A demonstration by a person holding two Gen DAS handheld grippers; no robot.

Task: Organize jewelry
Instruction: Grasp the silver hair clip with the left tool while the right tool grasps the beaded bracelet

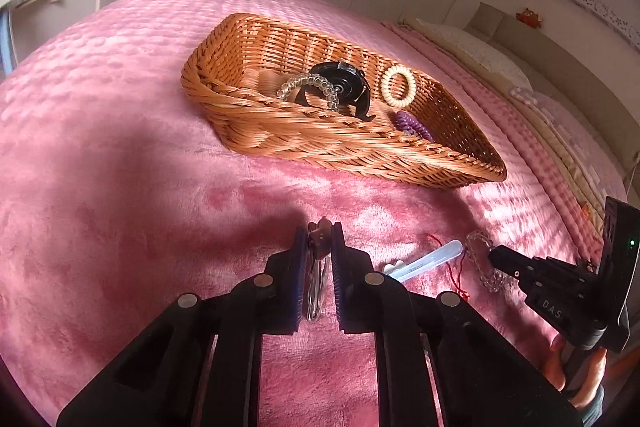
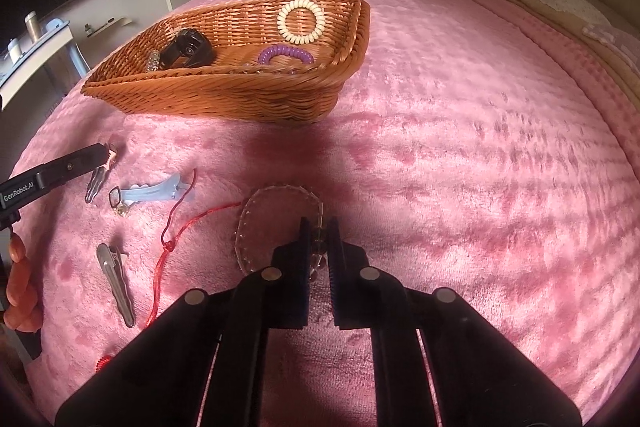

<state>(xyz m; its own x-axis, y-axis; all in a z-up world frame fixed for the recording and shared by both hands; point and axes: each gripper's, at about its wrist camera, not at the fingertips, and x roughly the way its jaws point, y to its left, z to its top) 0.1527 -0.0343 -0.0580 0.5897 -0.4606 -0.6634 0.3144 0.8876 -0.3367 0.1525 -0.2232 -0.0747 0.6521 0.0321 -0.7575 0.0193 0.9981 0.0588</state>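
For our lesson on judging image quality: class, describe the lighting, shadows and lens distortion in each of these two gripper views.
Left wrist view: fisheye bends the pink blanket into a dome; a dark shadow falls ahead of the left gripper; sunlight brightens the wicker basket. Right wrist view: same bulging distortion, dark vignetted corners, a shadow patch between the basket and the right gripper, and dappled light on the blanket's right side.

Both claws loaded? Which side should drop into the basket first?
Probably left. The left claw is shut on the hair clip and points at the basket just ahead. The right claw pinches the clear bead bracelet, most of it on the blanket.
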